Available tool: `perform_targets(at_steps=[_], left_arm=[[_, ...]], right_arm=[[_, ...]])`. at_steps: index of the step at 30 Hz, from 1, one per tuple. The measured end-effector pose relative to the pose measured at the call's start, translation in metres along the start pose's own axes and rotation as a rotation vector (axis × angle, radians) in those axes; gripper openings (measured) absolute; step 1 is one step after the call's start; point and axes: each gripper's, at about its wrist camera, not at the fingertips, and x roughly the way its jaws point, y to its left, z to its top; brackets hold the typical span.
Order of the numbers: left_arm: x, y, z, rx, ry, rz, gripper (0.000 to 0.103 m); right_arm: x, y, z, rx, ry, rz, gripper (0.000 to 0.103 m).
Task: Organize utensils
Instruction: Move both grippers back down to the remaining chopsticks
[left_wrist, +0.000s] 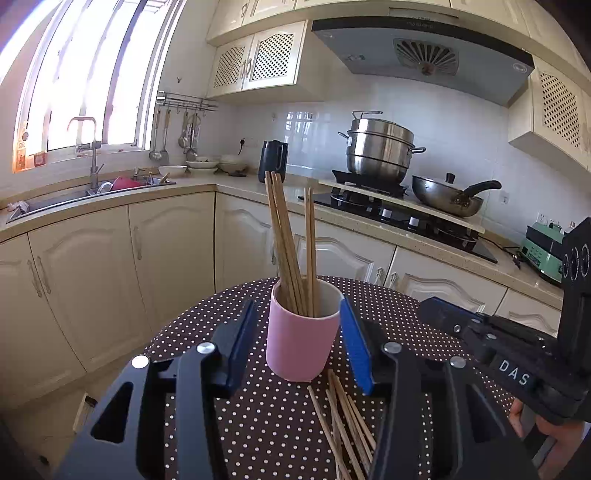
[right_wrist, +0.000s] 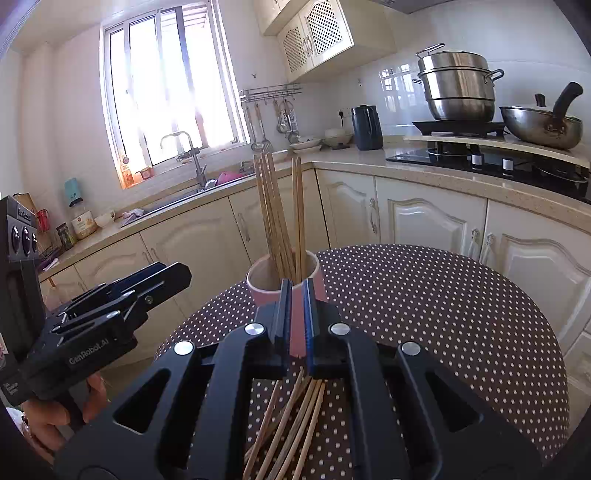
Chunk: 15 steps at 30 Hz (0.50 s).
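Left wrist view: my left gripper (left_wrist: 299, 328) is spreading around the pink ceramic cup (left_wrist: 301, 341) of wooden chopsticks (left_wrist: 291, 251); my right gripper (right_wrist: 297, 314), nearly closed and empty, is hovering over loose wooden chopsticks (right_wrist: 295, 424), which I judge need picking next.

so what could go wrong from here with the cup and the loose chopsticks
The pink cup is top-heavy with tall chopsticks leaning inside; the open left tongs straddling it could nudge it over. The loose chopsticks lie crossed on the table, so the nearly closed right tongs may snag several at once.
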Motion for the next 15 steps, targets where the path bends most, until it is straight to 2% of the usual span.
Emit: perform_targets(at_steps=[2,4,6,9,15], left_arm=[[-0.011,-0.006,-0.005,0.017,0.005,0.003,0.054],[-0.018,-0.010,-0.009,0.027,0.018,0.004,0.057],[-0.023,-0.013,-0.013,0.026,0.034,0.003,0.059],[-0.024,-0.016,-0.019,0.023,0.095,-0.002,0.059],[-0.002,-0.020,-0.042,0.024,0.332,-0.024,0.059]], right_arm=[[-0.009,0.002,-0.003,-0.001,0.011,-0.004,0.008],[-0.018,0.003,-0.006,-0.001,0.024,-0.016,0.017],[-0.026,0.002,-0.010,0.006,0.029,-0.021,0.049],[-0.033,0.003,-0.015,-0.006,0.055,-0.042,0.050],[-0.033,-0.004,-0.030,0.017,0.148,-0.091,0.050]])
